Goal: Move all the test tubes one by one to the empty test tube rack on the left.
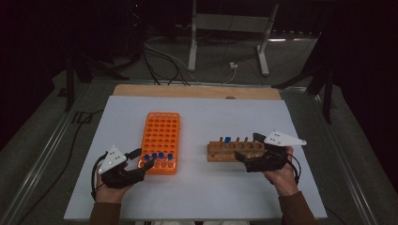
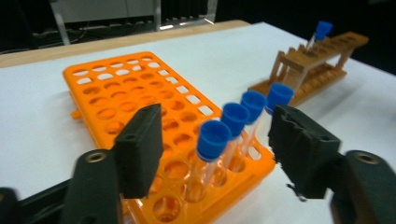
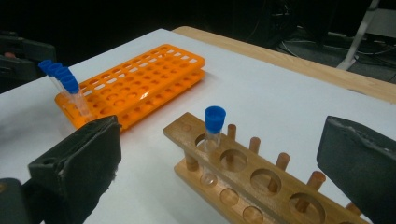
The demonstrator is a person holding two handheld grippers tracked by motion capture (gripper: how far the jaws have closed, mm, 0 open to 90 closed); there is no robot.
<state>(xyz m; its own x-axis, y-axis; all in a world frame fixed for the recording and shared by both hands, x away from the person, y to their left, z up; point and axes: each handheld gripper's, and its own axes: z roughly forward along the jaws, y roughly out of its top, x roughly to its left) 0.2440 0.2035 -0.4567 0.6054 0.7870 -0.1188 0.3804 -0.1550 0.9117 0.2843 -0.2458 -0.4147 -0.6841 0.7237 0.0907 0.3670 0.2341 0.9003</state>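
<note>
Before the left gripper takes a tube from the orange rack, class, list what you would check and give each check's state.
1. Left gripper open: ok.
2. Nearest blue-capped tube between its jaws: ok.
3. Tubes upright in the orange rack: ok.
4. Wooden rack has free holes: ok.
5. Right gripper open, holding nothing: ok.
6. Caps tight: cannot tell.

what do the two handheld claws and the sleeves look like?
Both the left claw and the right claw are black, with two blocky jaws faced in rough black padding. Each carries a pale grey three-cornered plate on top and trails a black cable. The person wears brown sleeves.
</note>
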